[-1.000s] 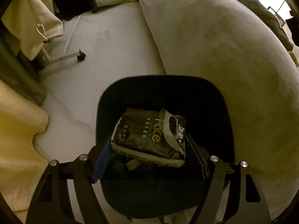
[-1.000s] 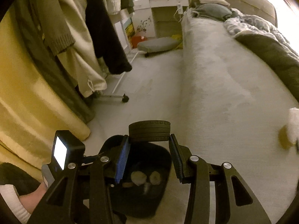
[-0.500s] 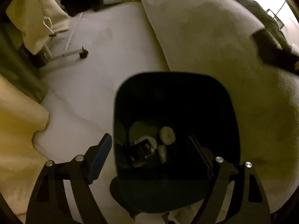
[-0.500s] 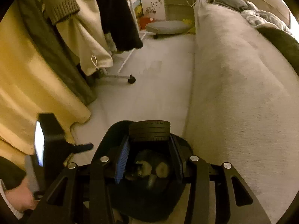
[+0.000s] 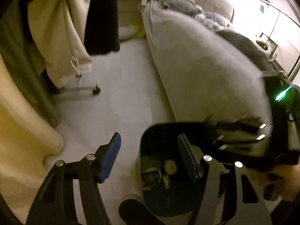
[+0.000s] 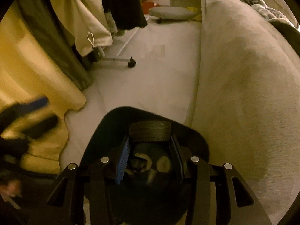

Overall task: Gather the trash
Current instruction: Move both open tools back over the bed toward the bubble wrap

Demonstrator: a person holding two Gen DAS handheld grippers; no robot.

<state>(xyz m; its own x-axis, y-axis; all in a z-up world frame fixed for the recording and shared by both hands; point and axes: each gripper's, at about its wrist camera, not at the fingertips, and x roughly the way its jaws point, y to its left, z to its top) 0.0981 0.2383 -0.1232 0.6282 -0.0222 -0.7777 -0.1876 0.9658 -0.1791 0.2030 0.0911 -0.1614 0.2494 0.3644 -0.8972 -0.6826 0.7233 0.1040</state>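
My left gripper [image 5: 148, 153] has nothing in it, and its jaws are closing. One blue pad [image 5: 110, 155] hangs over the floor [image 5: 121, 93]. The other pad is over the edge of the bin [image 5: 150, 136].

My right gripper [image 6: 150, 150] squeezes a small black tire [image 6: 150, 131] between its pads. The tire is right over the open bin [image 6: 105, 131]. In the left view this gripper [image 5: 241, 135] is a blurry dark shape on the right with a green light, and I cannot see its tips there.

The bin is dark and stands on the floor, just beside the bed [image 6: 243, 75]. Inside lies trash [image 6: 163, 165]: some pale round bits and a dark packet [image 5: 150, 174]. It is too dim to tell what the bits are. My own fingers hide part of the bin in both views.

In the right view my left gripper [image 6: 28, 112] is a dark smear at the left edge. A hand [image 6: 10, 187] below it is cut off and fuzzy.

Clothes [image 6: 90, 24] hang at the left, and their tops are cut off. A rack foot with a wheel [image 6: 131, 63] pokes out under them.
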